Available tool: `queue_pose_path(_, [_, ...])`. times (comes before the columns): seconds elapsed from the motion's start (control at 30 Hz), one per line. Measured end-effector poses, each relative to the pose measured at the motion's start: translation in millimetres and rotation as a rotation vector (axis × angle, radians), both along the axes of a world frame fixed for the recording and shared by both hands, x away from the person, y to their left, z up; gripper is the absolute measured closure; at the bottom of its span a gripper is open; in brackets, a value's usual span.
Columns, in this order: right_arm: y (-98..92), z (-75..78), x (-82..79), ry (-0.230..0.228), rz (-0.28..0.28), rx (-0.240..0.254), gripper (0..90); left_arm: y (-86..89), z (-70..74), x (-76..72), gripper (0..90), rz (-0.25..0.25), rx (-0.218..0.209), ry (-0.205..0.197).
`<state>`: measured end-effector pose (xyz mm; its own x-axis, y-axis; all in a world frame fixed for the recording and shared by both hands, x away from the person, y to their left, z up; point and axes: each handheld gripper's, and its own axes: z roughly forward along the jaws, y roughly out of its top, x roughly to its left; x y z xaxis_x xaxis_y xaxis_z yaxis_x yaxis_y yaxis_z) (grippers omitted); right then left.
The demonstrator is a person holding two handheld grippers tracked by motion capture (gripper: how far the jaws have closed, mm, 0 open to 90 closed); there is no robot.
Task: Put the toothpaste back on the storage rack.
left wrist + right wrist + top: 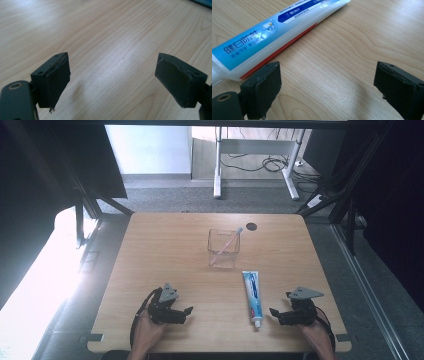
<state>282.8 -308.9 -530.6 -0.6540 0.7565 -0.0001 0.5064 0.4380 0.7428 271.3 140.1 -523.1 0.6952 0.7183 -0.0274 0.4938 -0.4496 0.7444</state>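
A blue and white toothpaste tube (253,297) lies on the wooden table (165,250), cap toward the front edge. My right gripper (280,304) rests just to its right, pointing at it, held by a hand. In the right gripper view the tube (274,32) lies beside the left jaw, and the right gripper (328,70) is open over bare wood. A clear plastic cup (223,251) stands mid-table with a toothbrush (229,242) leaning inside. My left gripper (186,315) sits at the front left, open, with only wood between its jaws (112,65).
A dark round cable hole (251,226) is in the tabletop behind the cup. The front table edge runs just under both hands. Beyond the far edge stand white desk legs (218,170) and floor cables; black frame struts flank both sides.
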Motion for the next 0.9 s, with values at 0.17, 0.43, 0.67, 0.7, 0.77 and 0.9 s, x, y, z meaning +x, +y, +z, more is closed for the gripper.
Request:
queue_pose_path(0.17, [-0.3, 3.7, 0.2, 0.025, -0.006, -0.002, 11.4, 3.4, 2.4, -0.1, 13.3, 0.009, -0.026, -0.007])
queue_pose_path(0.43, [0.4, 13.7, 3.7, 0.096, -0.008, 0.031, 14.2, 4.4, 0.0, 1.2, 13.2, 0.003, -0.018, 0.017])
queue_pose_path(0.67, [1.8, 19.7, 2.0, 0.156, -0.001, 0.010, 26.2, 6.1, -0.4, 1.4, 13.2, 0.002, -0.033, 0.018])
queue_pose_path(0.7, [2.1, 20.5, 1.6, 0.164, -0.001, 0.011, 31.7, 6.2, -0.5, 1.5, 13.2, 0.001, -0.032, 0.016])
queue_pose_path(0.77, [2.1, 22.5, 1.7, 0.173, -0.017, 0.018, 42.6, 6.3, -0.8, 1.6, 13.2, 0.000, -0.031, 0.018])
queue_pose_path(0.9, [3.2, 28.9, 0.6, 0.173, 0.010, 0.022, 65.1, 6.5, -1.2, 1.8, 13.2, -0.002, -0.026, 0.018])
